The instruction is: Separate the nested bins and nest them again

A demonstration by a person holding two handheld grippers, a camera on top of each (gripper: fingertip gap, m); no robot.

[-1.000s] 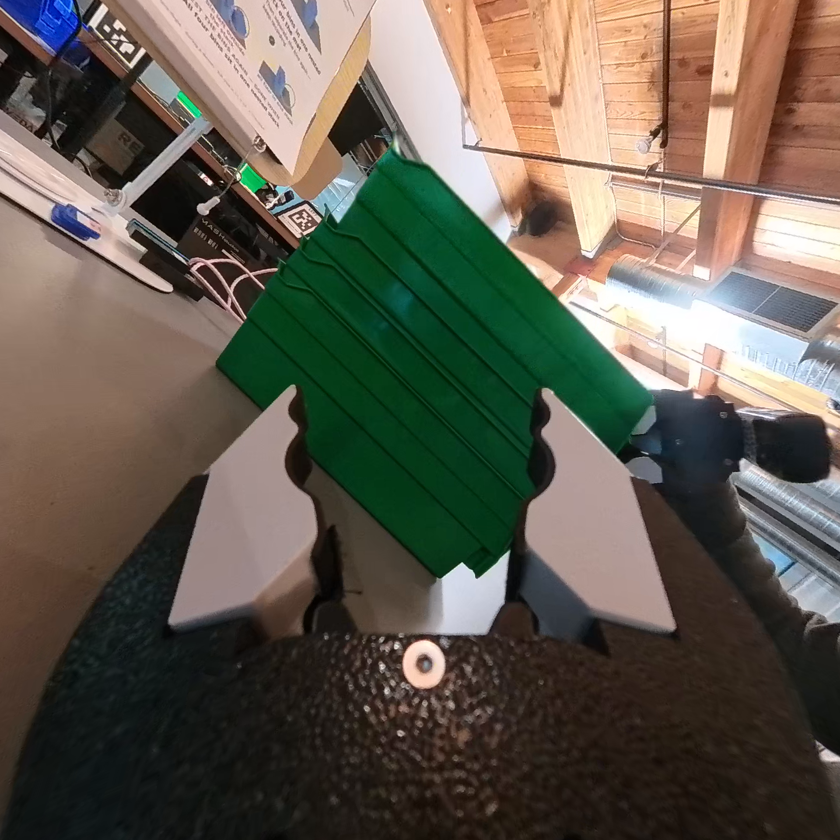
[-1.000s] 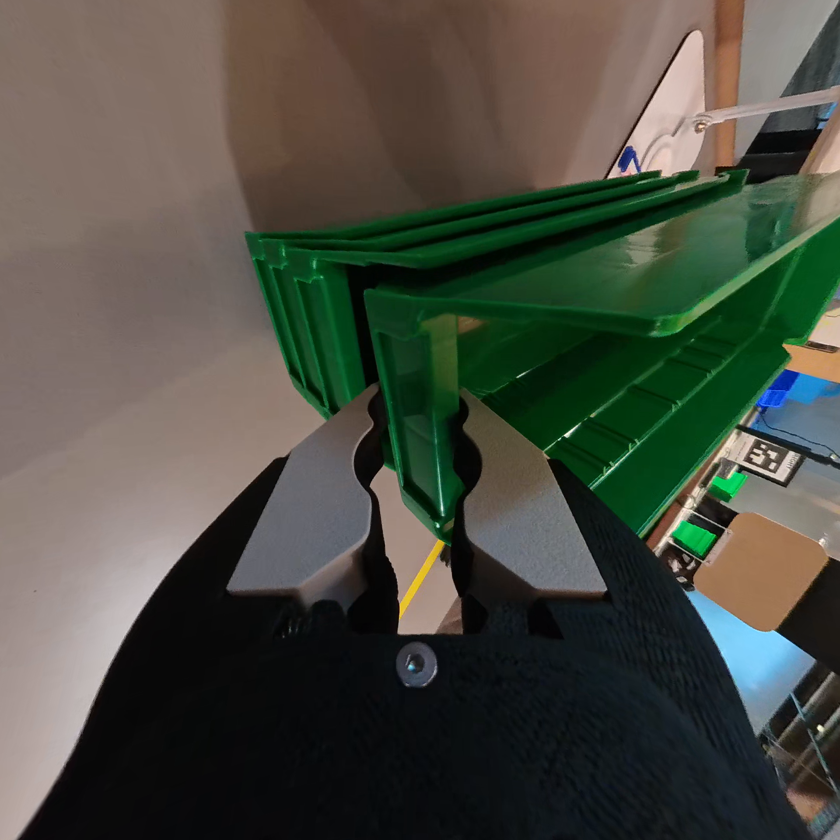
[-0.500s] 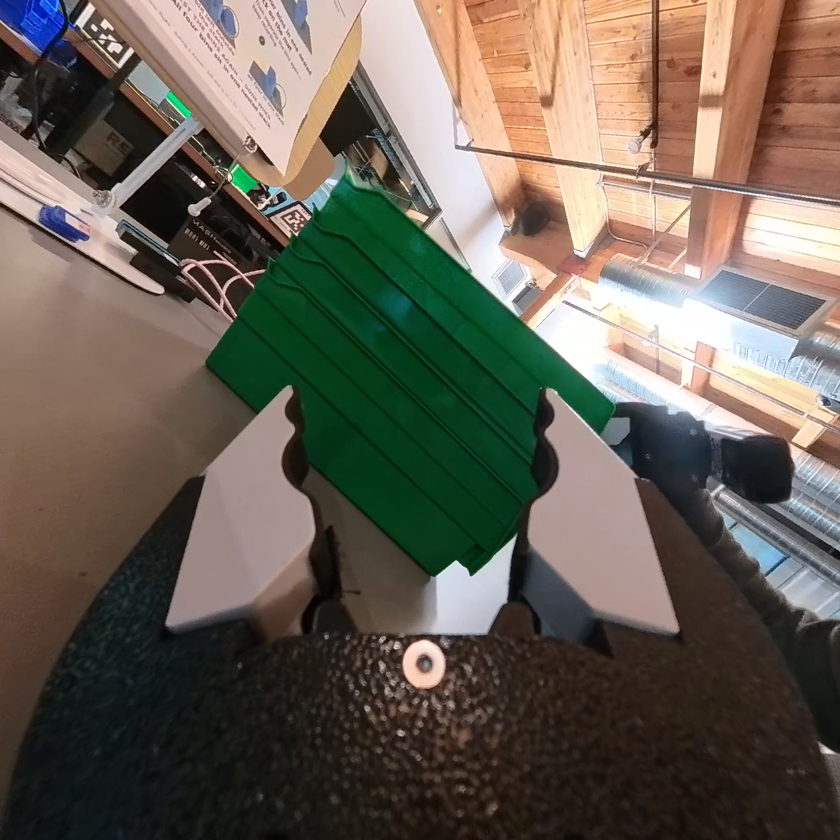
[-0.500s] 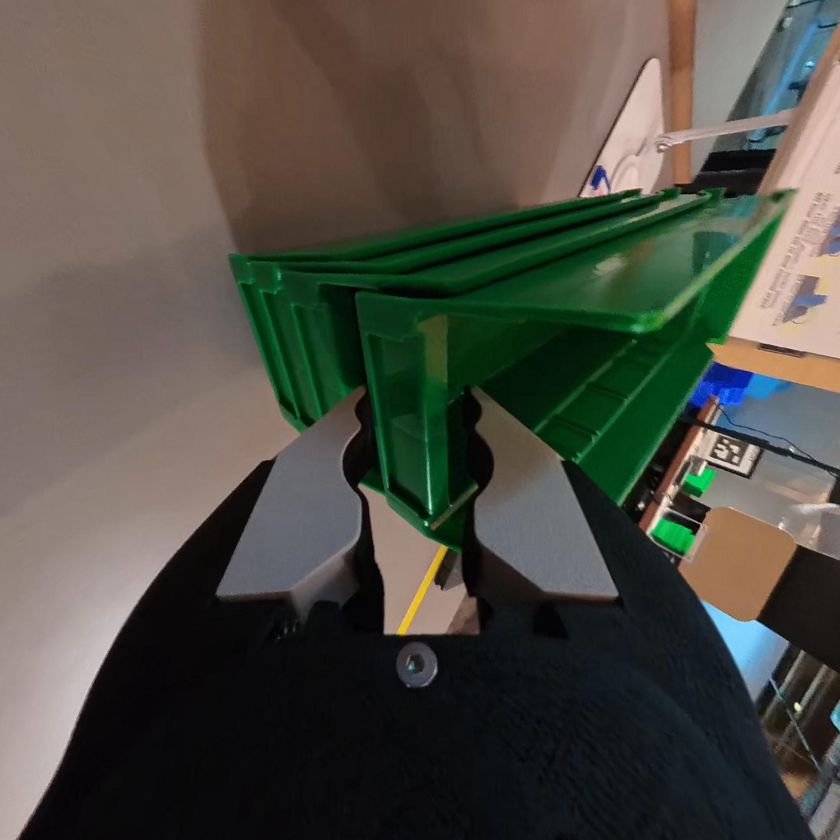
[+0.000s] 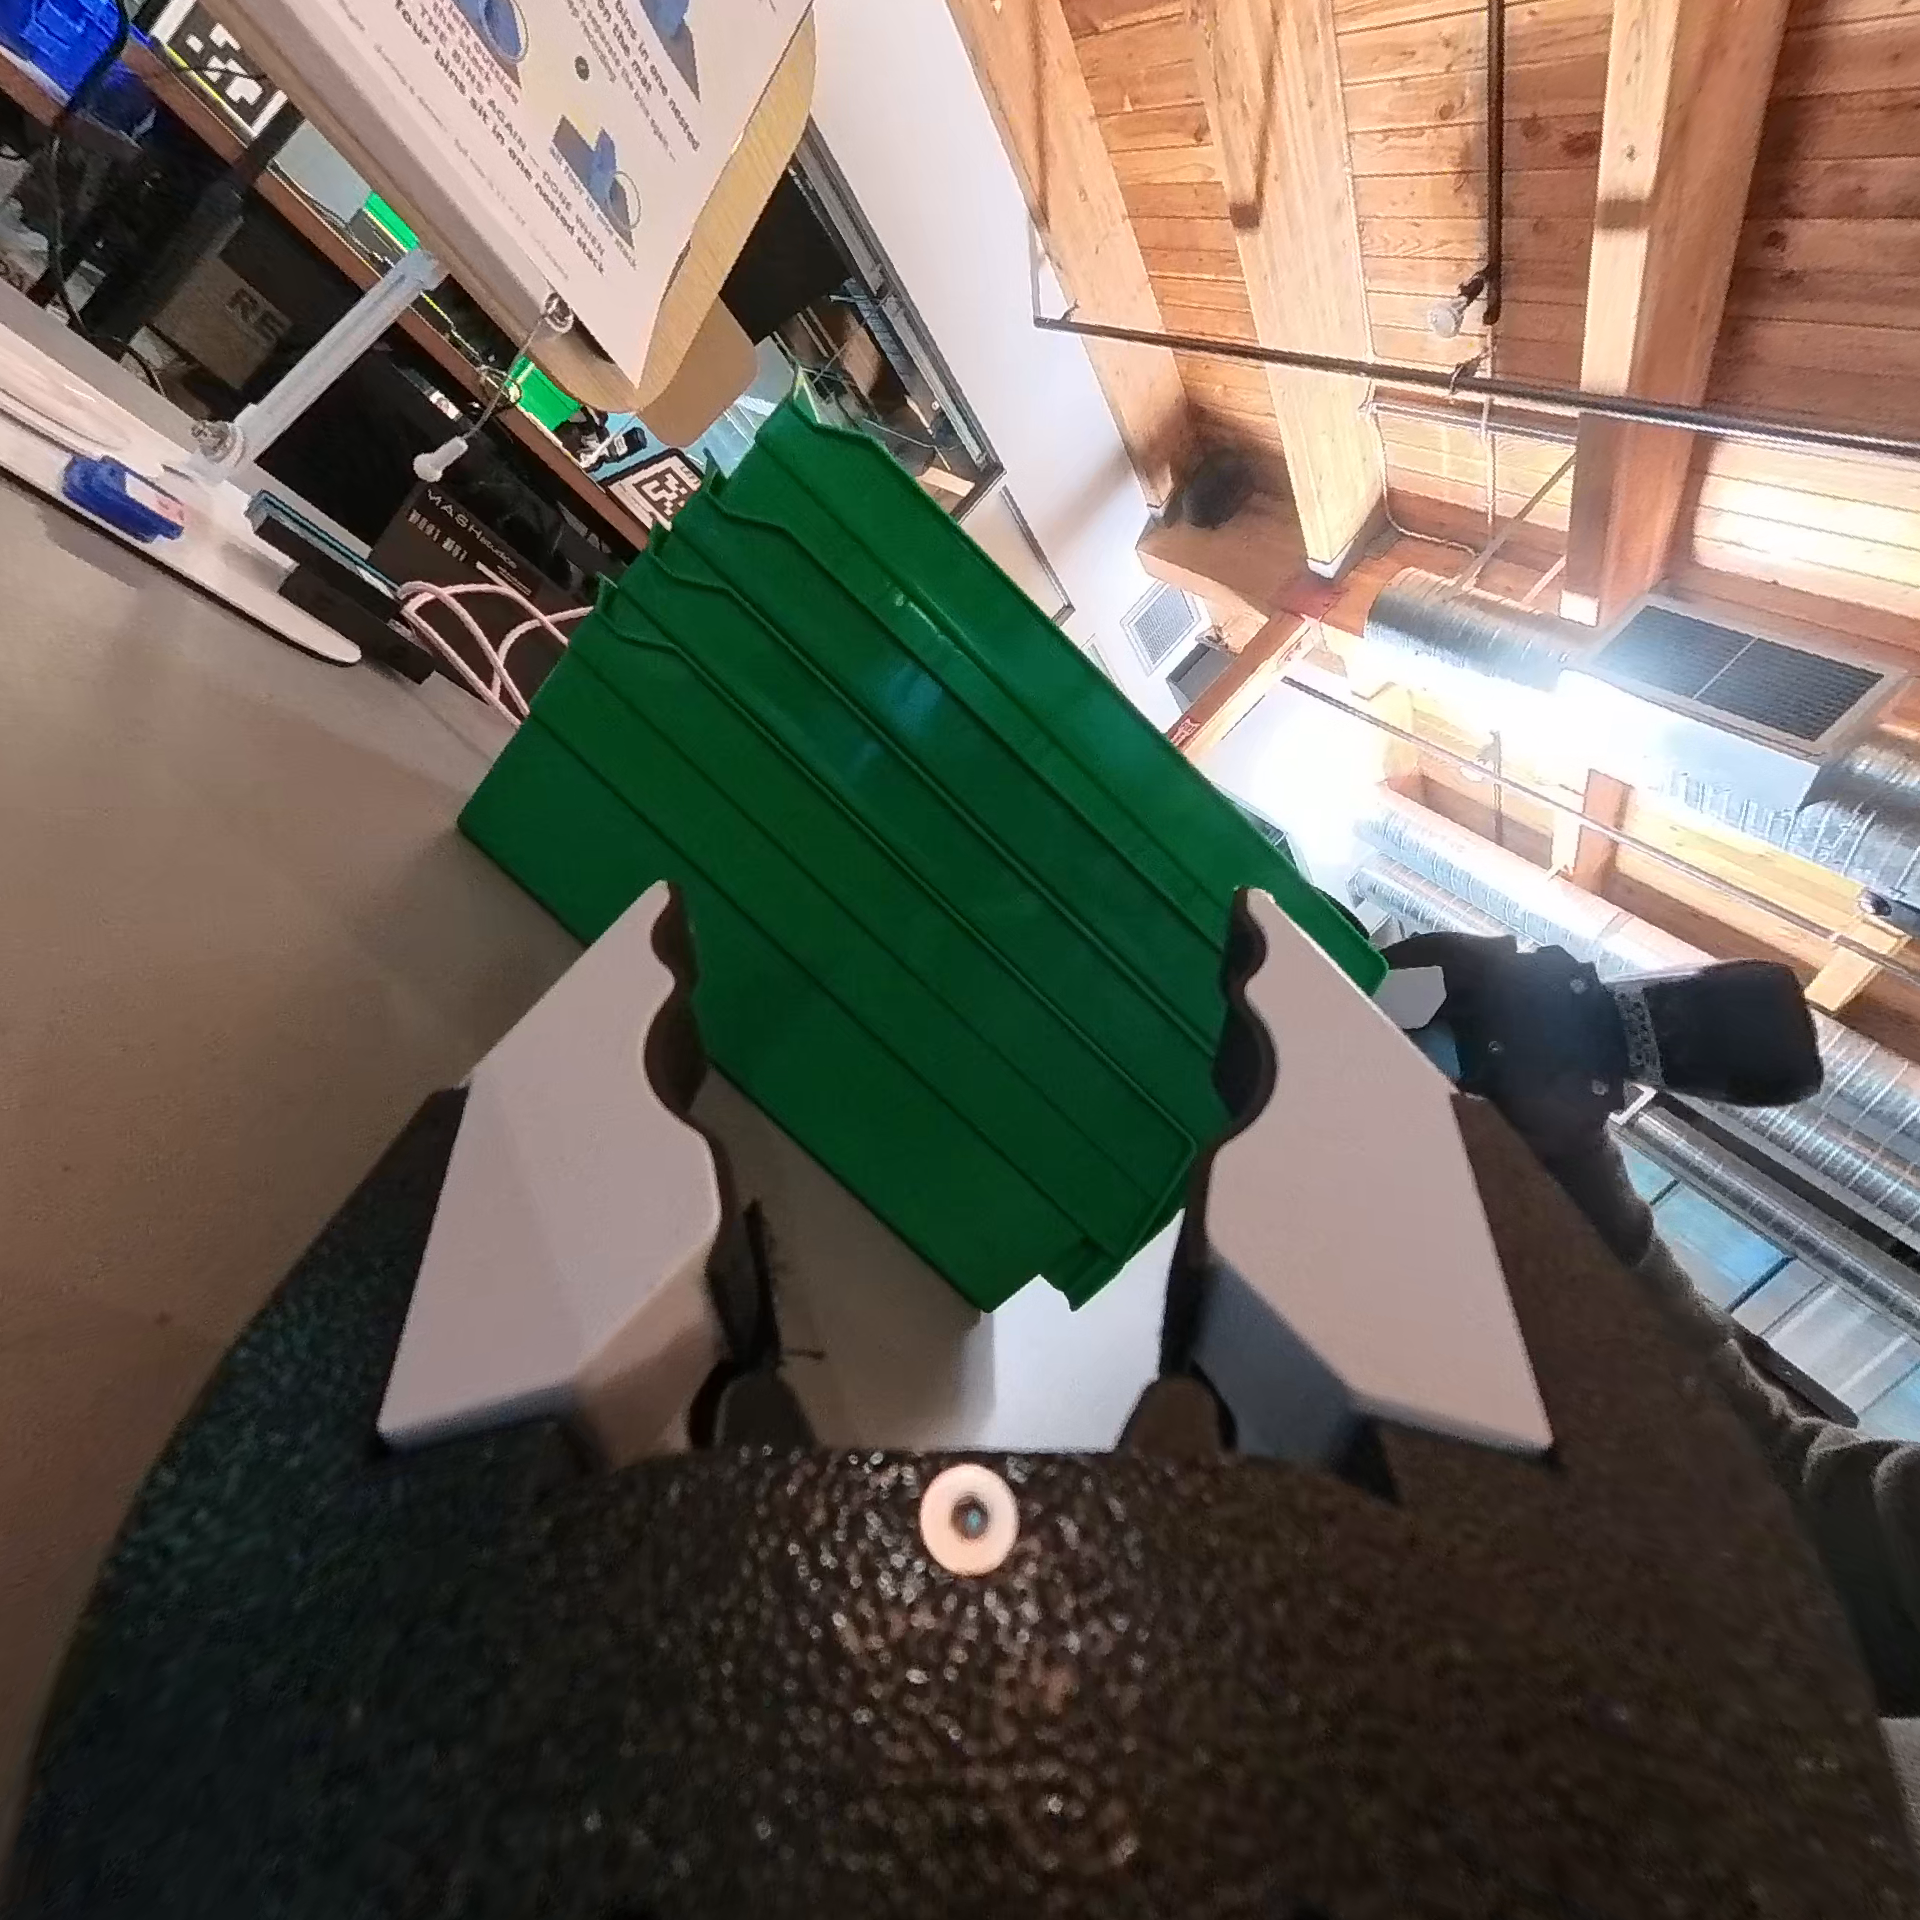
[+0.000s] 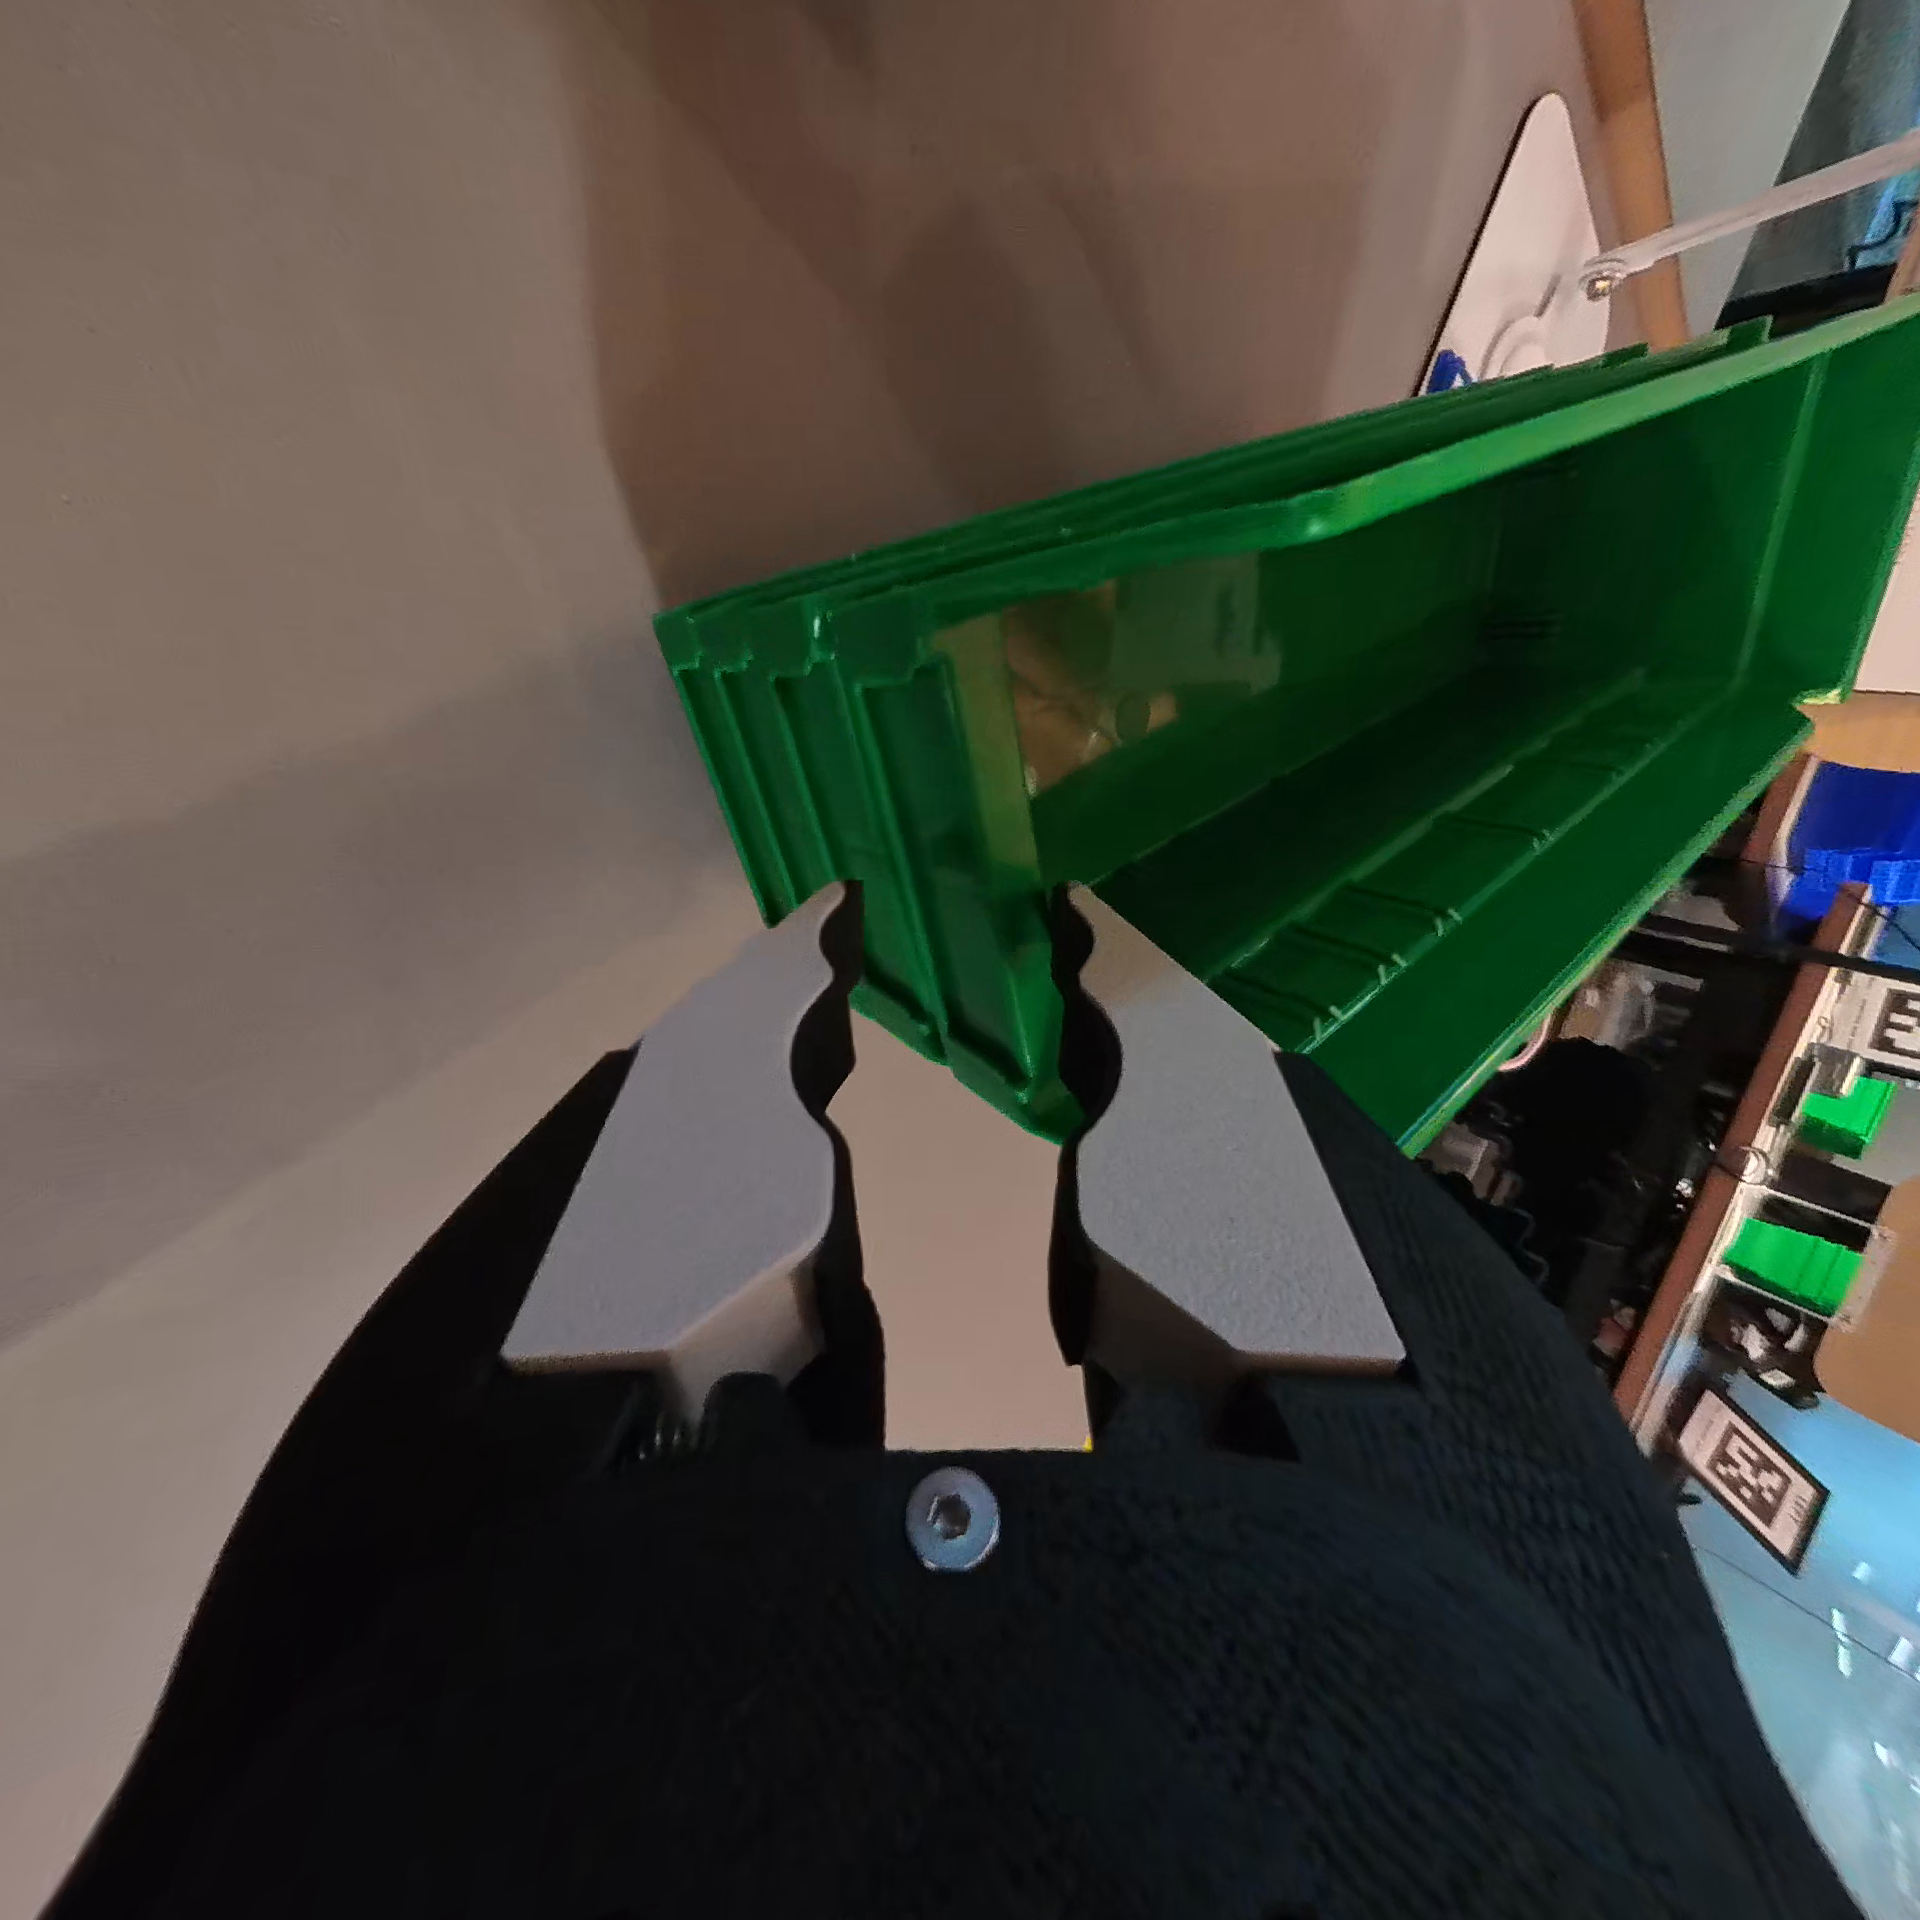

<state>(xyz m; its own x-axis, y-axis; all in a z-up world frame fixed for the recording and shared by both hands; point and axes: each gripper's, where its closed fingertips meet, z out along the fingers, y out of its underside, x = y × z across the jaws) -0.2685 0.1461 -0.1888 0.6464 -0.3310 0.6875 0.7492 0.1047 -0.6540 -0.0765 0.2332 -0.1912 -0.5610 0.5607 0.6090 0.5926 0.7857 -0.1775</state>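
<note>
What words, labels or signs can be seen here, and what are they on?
I don't copy out wording, so here is what carries it.
printed sheet on a cardboard board: lines of text beside blue pictures.
black box behind the table: pale lettering.
square marker tags: black-and-white patterns, no words.
green bins: no writing visible.

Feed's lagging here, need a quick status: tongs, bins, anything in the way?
Left tongs open, straddling the nested green bins. Right tongs around the top bin's end wall, grip unclear. No obstruction visible.
</note>
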